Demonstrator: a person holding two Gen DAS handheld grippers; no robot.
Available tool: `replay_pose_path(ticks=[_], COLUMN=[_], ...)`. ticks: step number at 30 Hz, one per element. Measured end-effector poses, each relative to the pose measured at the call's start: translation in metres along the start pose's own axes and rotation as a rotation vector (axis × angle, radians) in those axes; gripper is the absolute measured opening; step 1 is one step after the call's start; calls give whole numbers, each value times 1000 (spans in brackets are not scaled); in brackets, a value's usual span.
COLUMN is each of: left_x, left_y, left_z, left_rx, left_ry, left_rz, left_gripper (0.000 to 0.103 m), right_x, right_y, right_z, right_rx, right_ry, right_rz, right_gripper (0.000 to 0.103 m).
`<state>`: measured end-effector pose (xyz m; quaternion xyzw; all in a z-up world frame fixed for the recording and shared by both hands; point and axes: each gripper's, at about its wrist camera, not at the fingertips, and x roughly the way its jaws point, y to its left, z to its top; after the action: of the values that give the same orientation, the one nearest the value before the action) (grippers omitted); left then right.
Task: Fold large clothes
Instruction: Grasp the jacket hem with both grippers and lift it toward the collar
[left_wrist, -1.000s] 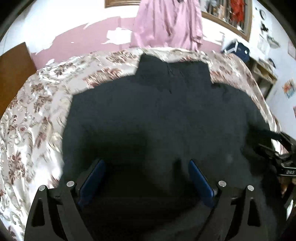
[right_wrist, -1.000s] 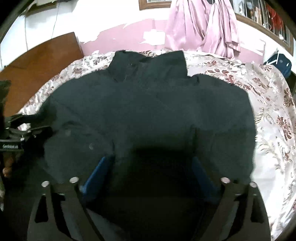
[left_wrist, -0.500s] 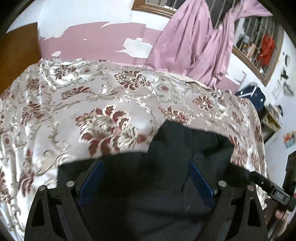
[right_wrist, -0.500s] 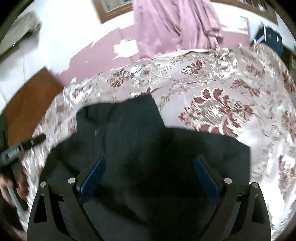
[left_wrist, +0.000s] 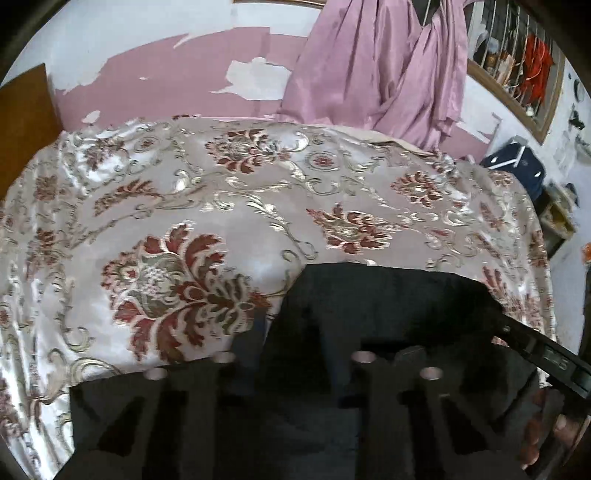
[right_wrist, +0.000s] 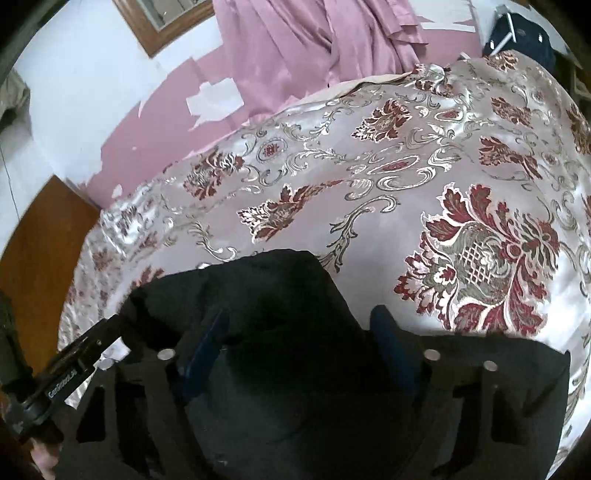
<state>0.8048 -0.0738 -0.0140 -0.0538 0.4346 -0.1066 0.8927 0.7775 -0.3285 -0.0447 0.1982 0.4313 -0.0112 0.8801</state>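
Black cloth, the garment (left_wrist: 388, 306), lies on the near part of the floral bedspread (left_wrist: 221, 221) in the left wrist view, its upper edge well short of the pink curtain (left_wrist: 369, 62) behind the bed. The left gripper (left_wrist: 291, 332) is closing, its jaws drawn nearly together with a fold of the garment between them. In the right wrist view the garment (right_wrist: 266, 288) again covers the bedspread's (right_wrist: 406, 166) near part; the right gripper (right_wrist: 299, 343) is closing too, jaws still apart, blue pads (right_wrist: 207, 343) straddling a raised hump of cloth.
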Motion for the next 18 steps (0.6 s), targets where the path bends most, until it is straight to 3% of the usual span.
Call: replay_pose_path(ticks=[1,2,4,6,12,18], left_x=[-2,-5,-9,-19,-53,-74], left_y=[0,1,2,4,15,23], left_z=[-1,-2,-4,-6,-19,-55], left_rx=[0,2,9,32,84,136], left_ry=[-7,-14,-14,-13,-20,14], left_rz=[-6,-6,0,-10,-29,-50], left_gripper=[11,8,6,6,6,5], right_x=[1,1,-6,-19,-56,-90], right_y=[1,0,-6,-13,-24,-29], right_z=[0,1,1,-2,-22,-54], right_rx=[-6,-4,6,20,-60,-185], right_ry=[-1,-3,-18,-56,-142,-150], right_rz=[-5,-16,-10,7,67,78], right_gripper=[45,41,19,12,7,4])
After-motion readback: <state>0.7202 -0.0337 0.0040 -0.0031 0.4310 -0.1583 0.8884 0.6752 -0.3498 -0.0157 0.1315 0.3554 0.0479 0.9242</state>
